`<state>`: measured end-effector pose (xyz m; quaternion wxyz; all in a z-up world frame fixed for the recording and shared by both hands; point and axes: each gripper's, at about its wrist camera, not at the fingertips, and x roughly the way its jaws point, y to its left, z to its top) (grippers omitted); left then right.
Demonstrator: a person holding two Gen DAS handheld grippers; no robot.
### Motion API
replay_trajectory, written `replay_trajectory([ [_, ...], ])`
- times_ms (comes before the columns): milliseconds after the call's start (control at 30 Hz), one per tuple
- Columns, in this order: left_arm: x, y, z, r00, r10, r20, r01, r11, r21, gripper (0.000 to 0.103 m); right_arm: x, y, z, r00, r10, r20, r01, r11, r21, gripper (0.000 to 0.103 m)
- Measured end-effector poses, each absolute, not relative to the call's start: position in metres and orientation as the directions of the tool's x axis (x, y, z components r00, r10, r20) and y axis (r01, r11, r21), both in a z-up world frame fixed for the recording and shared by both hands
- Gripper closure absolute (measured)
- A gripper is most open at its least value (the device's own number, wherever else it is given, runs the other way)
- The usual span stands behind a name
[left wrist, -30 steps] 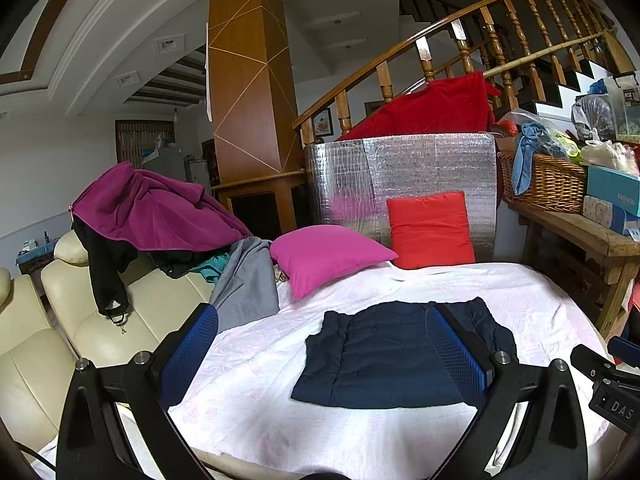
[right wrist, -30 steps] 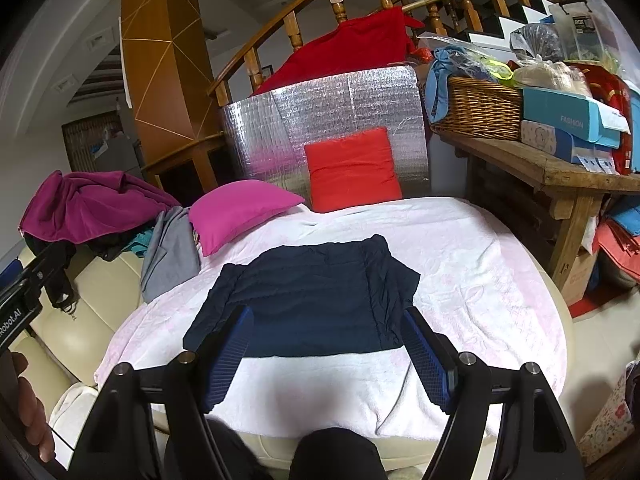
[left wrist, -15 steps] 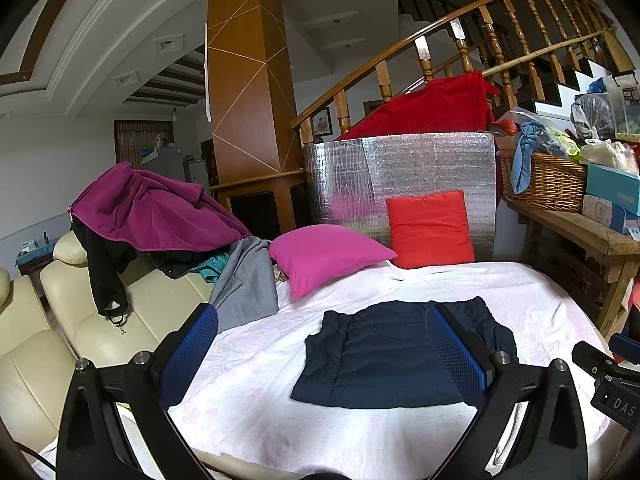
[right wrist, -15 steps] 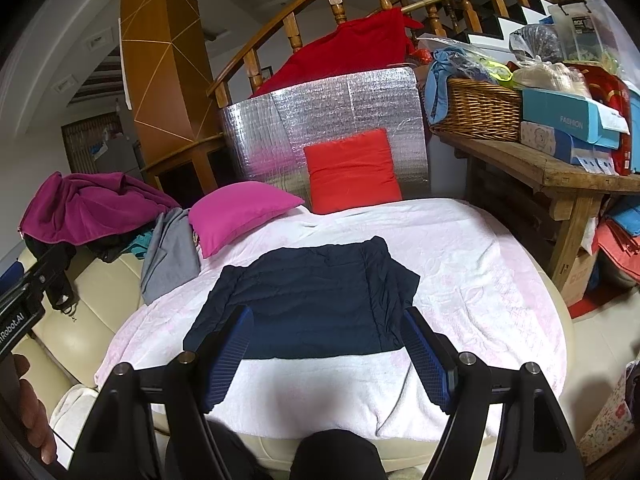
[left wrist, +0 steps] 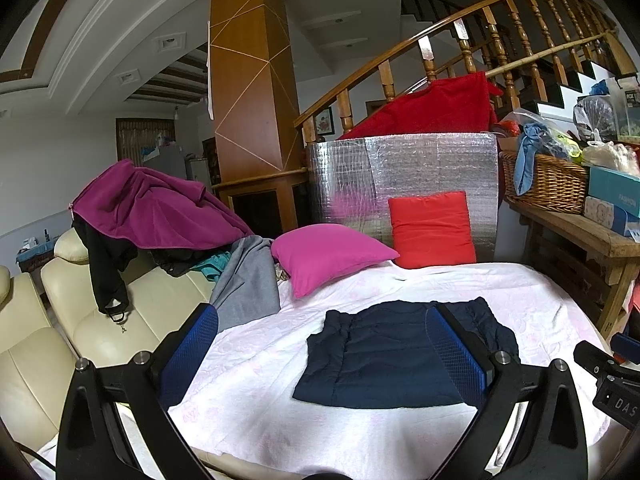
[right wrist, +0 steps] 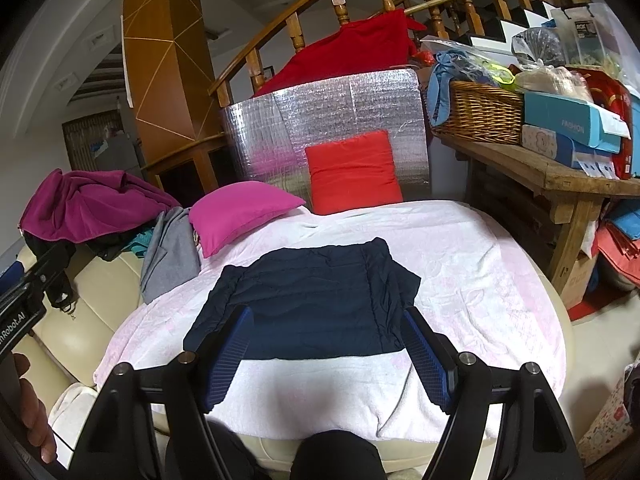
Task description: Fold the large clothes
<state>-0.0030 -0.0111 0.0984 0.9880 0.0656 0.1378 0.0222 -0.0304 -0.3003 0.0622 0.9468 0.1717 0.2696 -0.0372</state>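
nothing's changing, both claws are just idling

left gripper (left wrist: 320,354) and right gripper (right wrist: 328,358) are hanging wide open, empty, over the navy jacket (right wrist: 308,308) (looking already folded).

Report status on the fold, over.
Left gripper open, right gripper open, both empty. Navy garment folded flat on pink blanket. Nothing blocking.

Home living rm: sofa (left wrist: 100,320), staircase (left wrist: 500,20), cushions (left wrist: 328,254).
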Motion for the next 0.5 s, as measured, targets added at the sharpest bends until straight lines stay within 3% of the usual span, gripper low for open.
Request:
replay_trajectory([
  [500, -0.0027, -0.006, 0.096, 0.961, 0.069, -0.267, -0.037, 0.992, 0.123, 0.0, -0.0301, -0.2979, 0.0649, 0.854, 0.012, -0.52, 0.167, 0.941, 0.296, 0.024],
])
